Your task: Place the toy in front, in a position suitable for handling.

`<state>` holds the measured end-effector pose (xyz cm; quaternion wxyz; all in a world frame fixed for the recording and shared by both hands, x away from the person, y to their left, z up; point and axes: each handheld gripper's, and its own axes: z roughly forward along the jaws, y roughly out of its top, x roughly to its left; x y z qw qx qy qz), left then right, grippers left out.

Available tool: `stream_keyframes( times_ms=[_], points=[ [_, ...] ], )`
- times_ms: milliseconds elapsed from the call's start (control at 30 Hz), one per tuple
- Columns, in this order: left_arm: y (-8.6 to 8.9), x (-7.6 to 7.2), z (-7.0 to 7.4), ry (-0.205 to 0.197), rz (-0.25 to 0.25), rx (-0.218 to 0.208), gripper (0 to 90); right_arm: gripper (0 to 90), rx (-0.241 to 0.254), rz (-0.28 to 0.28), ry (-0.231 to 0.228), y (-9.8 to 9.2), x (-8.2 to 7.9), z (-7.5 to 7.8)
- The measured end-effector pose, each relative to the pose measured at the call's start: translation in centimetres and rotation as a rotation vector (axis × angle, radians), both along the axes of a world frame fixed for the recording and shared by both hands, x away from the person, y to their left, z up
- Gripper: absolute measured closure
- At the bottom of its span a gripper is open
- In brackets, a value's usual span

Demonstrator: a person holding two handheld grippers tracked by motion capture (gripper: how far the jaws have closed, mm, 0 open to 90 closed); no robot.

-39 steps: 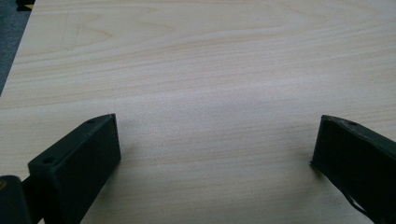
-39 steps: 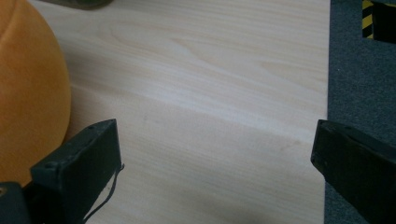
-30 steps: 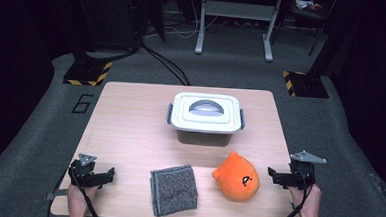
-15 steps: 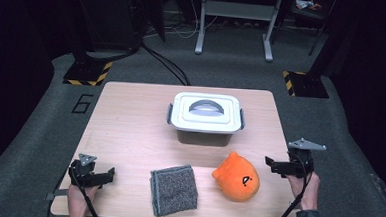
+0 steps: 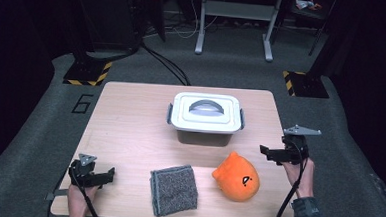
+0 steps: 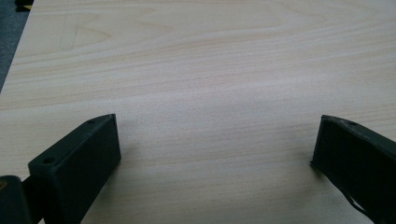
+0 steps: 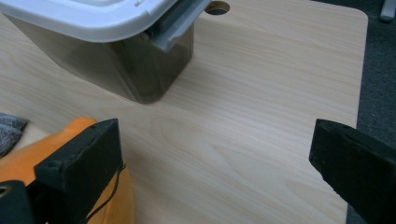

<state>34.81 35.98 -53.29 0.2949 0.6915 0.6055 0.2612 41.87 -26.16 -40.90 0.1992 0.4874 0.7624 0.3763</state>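
Since a second ago my right tongs (image 5: 271, 153) have lifted off the bench (image 5: 130, 130) edge and swung inward toward the orange plush toy (image 5: 236, 176), jaws spread and empty, so I judge I am lining up a grab on it; my left tongs (image 5: 105, 175) rest unmoved near the front left corner, also spread. From above, the toy lies just beside the grey cloth (image 5: 173, 189), in front of the lidded box (image 5: 204, 116). My right gripper view adds what that misses: the toy sits behind the left jaw, not yet between the two.

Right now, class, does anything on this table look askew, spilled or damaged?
Nothing stands out. The lidded box sits closed and square, the grey cloth lies flat, and the orange plush toy looks intact.
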Motion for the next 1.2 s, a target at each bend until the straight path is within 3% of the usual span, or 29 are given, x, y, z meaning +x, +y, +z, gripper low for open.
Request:
stream_keyframes(
  times_ms=[633, 833, 1033, 1200],
  points=[
    [0.0, 0.0, 0.0, -0.001, 0.000, -0.001, 0.2, 4.3, 0.026, 0.098, 0.024, 3.9, 4.7, 2.2],
    [0.0, 0.0, 0.0, 0.000, 0.000, -0.001, 0.2, 15.3, 0.043, 0.126, 0.030, 5.3, 6.2, 2.7],
    [0.0, 0.0, 0.0, -0.001, 0.000, -0.002, 0.2, 32.2, 0.057, 0.124, 0.061, 6.7, 7.4, 2.7],
    [0.0, 0.0, 0.0, -0.001, 0.001, -0.003, 0.2, 38.2, 0.056, 0.133, 0.085, 7.3, 8.4, 2.3]
  ],
)
